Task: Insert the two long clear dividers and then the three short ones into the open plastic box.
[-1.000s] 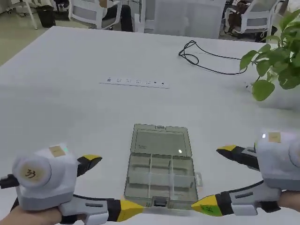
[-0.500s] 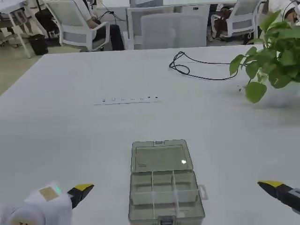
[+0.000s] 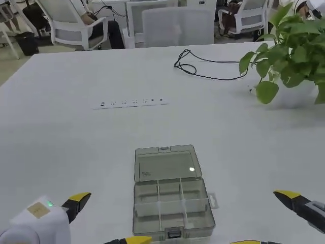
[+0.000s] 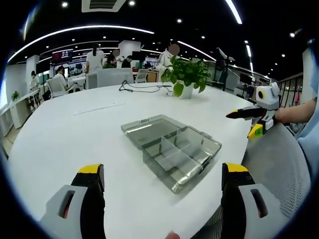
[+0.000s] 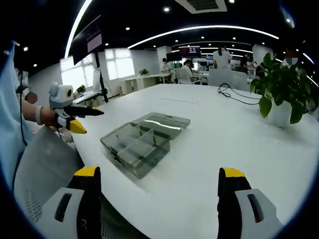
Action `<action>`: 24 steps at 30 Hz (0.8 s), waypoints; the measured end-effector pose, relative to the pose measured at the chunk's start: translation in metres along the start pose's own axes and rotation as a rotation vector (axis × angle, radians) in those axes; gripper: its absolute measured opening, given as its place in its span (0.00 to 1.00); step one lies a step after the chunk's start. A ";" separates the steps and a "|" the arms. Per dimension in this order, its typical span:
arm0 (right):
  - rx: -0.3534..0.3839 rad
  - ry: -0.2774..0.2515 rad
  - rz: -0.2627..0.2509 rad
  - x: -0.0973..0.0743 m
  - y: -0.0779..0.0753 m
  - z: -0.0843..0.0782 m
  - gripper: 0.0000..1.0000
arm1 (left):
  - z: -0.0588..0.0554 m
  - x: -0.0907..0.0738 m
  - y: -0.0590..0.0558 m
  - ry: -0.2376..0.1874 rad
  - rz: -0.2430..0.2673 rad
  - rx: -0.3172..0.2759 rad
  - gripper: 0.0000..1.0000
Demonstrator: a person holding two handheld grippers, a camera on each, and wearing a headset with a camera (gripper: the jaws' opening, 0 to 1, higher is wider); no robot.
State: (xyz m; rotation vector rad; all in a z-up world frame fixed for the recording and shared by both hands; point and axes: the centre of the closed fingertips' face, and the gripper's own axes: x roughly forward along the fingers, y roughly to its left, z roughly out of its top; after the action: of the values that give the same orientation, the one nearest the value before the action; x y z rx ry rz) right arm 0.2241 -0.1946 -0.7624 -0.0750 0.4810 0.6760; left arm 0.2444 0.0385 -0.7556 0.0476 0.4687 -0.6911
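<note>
The white surface (image 3: 61,127) carries the open plastic box (image 3: 135,211) close to its near edge, straight in front of the person. The box's lid (image 3: 165,163) is folded back flat on the far side.

The left gripper (image 3: 107,218) and the right gripper (image 3: 265,218) each have their jaws spread wide with nothing between them, as their own gripper views also show. So no divider is being carried at this moment.

Inside the tray of the box, clear dividers (image 3: 170,200) stand upright and cross one another, splitting it into a grid of small compartments. Every divider I can make out stands inside the box. The plastic is transparent and glares, so I cannot count long and short pieces with certainty, nor tell whether each one is pressed fully down into its slots. Judged from this, the inserting looks finished or very nearly so. What may be left is at most a check that the pieces are seated.

The box lies between the two grippers and slightly ahead of them. The left gripper is off its near left corner and the right gripper is farther out to its right. Both are apart from the box and touch neither it nor the lid.
</note>
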 end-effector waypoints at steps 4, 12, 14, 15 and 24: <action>-0.056 0.015 0.008 0.003 0.007 -0.001 0.97 | 0.000 -0.003 0.007 -0.014 0.025 -0.018 0.98; -0.080 0.044 0.016 0.005 0.004 -0.008 1.00 | -0.001 -0.005 0.012 -0.024 0.044 -0.040 0.98; -0.077 0.044 0.005 0.005 0.003 -0.008 1.00 | -0.001 -0.005 0.013 -0.025 0.051 -0.047 0.98; -0.076 0.038 0.004 0.005 0.003 -0.007 1.00 | -0.001 -0.006 0.014 -0.026 0.054 -0.048 0.98; -0.109 0.047 -0.013 0.005 0.001 -0.009 1.00 | -0.001 -0.008 0.018 -0.029 0.071 -0.050 0.97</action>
State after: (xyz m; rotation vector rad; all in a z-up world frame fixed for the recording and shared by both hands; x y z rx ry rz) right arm 0.2234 -0.1930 -0.7725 -0.1967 0.4880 0.6882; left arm 0.2499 0.0579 -0.7552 0.0066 0.4539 -0.6091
